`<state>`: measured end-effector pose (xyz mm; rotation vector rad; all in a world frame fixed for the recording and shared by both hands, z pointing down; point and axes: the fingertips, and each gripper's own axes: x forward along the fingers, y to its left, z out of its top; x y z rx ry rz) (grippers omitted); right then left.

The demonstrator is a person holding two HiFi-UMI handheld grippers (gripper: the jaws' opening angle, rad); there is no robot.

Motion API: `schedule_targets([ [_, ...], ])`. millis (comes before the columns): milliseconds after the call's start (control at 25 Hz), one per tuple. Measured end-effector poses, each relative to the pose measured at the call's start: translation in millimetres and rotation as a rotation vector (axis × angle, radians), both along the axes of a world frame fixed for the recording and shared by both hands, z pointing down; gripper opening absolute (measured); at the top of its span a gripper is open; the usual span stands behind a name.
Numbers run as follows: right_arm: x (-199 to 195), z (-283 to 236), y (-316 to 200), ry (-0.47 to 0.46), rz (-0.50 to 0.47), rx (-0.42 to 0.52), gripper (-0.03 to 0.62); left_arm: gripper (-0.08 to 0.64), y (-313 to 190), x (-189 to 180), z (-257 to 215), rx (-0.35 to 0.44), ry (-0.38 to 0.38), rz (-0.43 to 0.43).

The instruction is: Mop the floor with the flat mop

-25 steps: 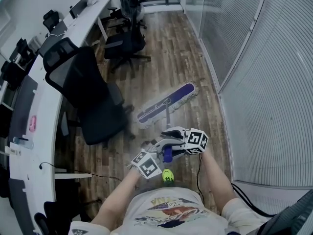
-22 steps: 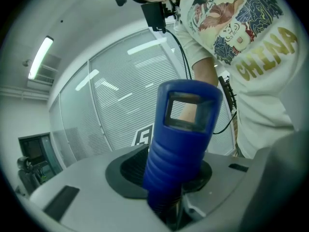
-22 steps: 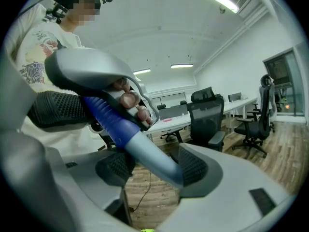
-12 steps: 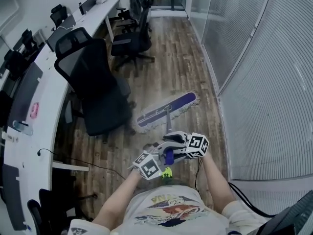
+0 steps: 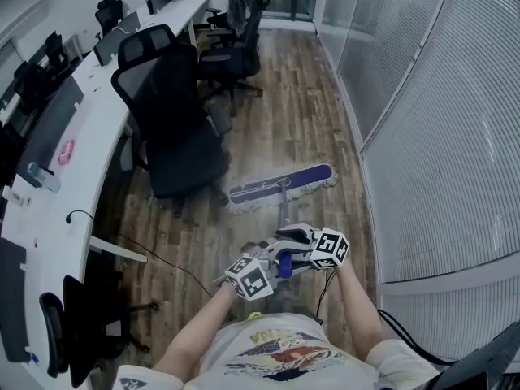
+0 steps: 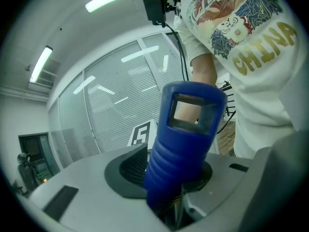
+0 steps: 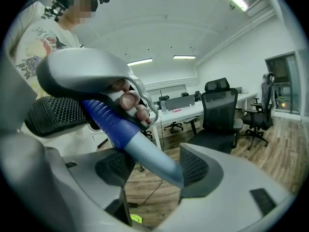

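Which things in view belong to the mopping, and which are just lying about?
In use: flat mop head, mop handle, left gripper and right gripper both clamped on it, wooden floor.
Lying about: nearest office chair, desk, bottle, cable.

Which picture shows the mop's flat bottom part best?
The head view: the whole mop head lies flat on the wood floor there. Both gripper views miss it; they show only the mop handle up close.

mop head (image 5: 282, 187): purple, white fringe | mop handle (image 6: 186, 144): blue, grey | chair (image 5: 175, 136): black | floor (image 5: 284, 104): brown planks
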<state>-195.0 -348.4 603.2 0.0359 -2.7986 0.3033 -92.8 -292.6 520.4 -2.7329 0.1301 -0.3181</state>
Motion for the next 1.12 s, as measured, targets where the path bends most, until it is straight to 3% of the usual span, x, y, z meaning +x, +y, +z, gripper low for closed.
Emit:
schedule_targets([
  [480,6,-4,130,-0.001,0.061,-0.015,0.255,0.106,135,4,-5,-0.012,-0.004,0.061],
  [800,49,-3,194,-0.015,0.062,-0.017,0.256,0.110,200,49,-1,-0.023,-0.042,0.055],
  [1120,131,-4,288,-0.045,0.047,-0.015,0.258,0.110,295,136,2,-0.010,-0.078,0.061],
])
